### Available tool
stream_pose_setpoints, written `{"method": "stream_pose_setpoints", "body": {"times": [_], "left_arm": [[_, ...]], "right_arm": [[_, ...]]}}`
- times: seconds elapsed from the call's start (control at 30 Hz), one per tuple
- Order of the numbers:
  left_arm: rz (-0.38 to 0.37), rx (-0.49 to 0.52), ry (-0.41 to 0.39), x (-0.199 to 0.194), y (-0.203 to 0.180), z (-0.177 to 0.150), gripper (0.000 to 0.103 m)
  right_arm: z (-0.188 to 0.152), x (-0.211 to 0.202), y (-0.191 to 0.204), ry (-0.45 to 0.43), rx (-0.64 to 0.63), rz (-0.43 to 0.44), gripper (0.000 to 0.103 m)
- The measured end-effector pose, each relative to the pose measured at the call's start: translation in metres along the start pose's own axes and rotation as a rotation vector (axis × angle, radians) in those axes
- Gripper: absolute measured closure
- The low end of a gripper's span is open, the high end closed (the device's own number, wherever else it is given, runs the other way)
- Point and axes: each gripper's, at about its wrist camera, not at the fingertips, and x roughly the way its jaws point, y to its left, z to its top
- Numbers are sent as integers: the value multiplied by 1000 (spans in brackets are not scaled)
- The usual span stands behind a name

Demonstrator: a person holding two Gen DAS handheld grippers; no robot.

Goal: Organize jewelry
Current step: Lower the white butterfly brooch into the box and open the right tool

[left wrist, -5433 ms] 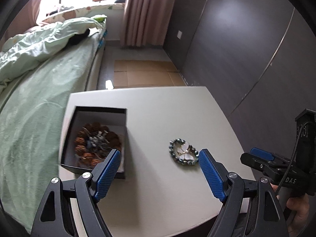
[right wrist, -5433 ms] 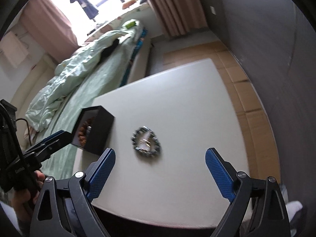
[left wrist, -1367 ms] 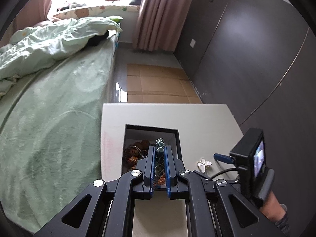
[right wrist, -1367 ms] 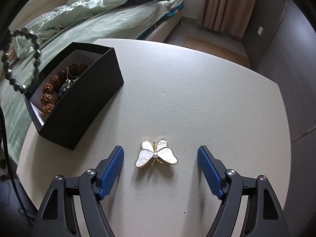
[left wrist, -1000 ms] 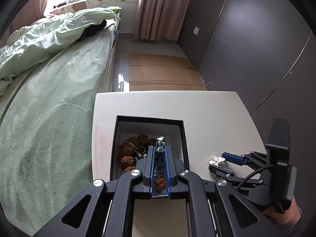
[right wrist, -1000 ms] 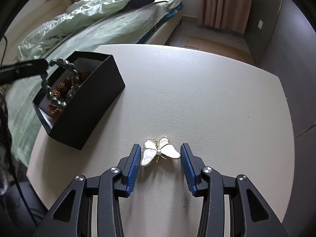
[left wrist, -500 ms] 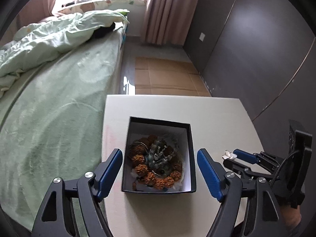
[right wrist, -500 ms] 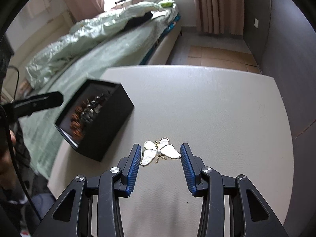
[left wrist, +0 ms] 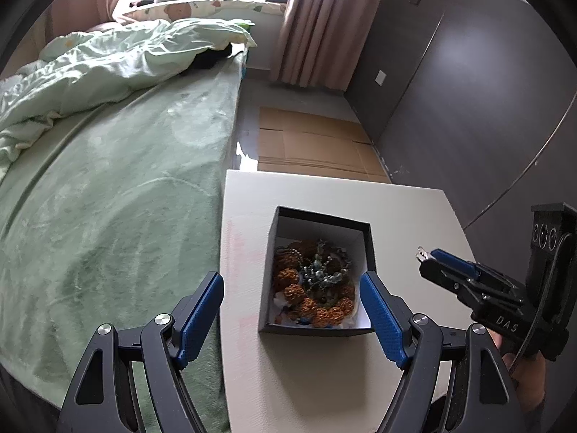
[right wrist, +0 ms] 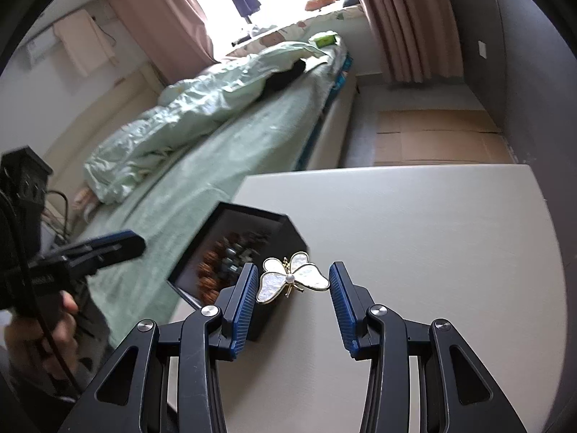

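A black jewelry box (left wrist: 369, 241) with a white lining sits on the white table (left wrist: 407, 209). It holds brown bead bracelets and a grey-blue bead bracelet (left wrist: 317, 270). My left gripper (left wrist: 292, 306) is open and empty, its fingers on either side of the box's near end. My right gripper (right wrist: 293, 290) is shut on a white butterfly brooch (right wrist: 292, 278) and holds it lifted above the table, beside the box (right wrist: 288, 232). The right gripper also shows in the left wrist view (left wrist: 427, 261), right of the box, with the brooch (left wrist: 420, 253) at its tip.
A bed with a green cover (left wrist: 108, 180) runs along the table's left side. Cardboard sheets (left wrist: 310, 144) lie on the floor beyond the table. A dark wall (left wrist: 468, 90) stands to the right. The left gripper shows at the left of the right wrist view (right wrist: 119, 243).
My left gripper has opened, leaving the grey-blue bracelet in the box. My right gripper has closed on the butterfly brooch, lifted it off the table and moved it towards the box.
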Motion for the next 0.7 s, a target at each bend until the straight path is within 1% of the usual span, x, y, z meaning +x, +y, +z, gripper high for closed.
{"method": "stream_pose_setpoints", "body": {"times": [0.13, 0.27, 0.47, 0.5, 0.53, 0.6, 0.7], "left_arm": [[2, -15, 0, -4, 9, -3, 24], [1, -26, 5, -6, 16, -7, 24], [5, -47, 3, -12, 26, -12, 24], [7, -47, 2, -14, 27, -12, 24], [8, -48, 0, -15, 28, -12, 24], [8, -49, -3, -18, 29, -14, 24], [4, -51, -7, -20, 27, -17, 24]], "right_arm": [[4, 9, 11, -9, 15, 62, 61], [5, 17, 23, 0, 7, 102, 61], [5, 37, 39, 57, 13, 161, 61], [5, 40, 39, 73, 19, 164, 58], [5, 43, 39, 81, 28, 159, 49], [5, 43, 38, 73, 37, 140, 42], [4, 37, 33, 53, 64, 140, 42]]}}
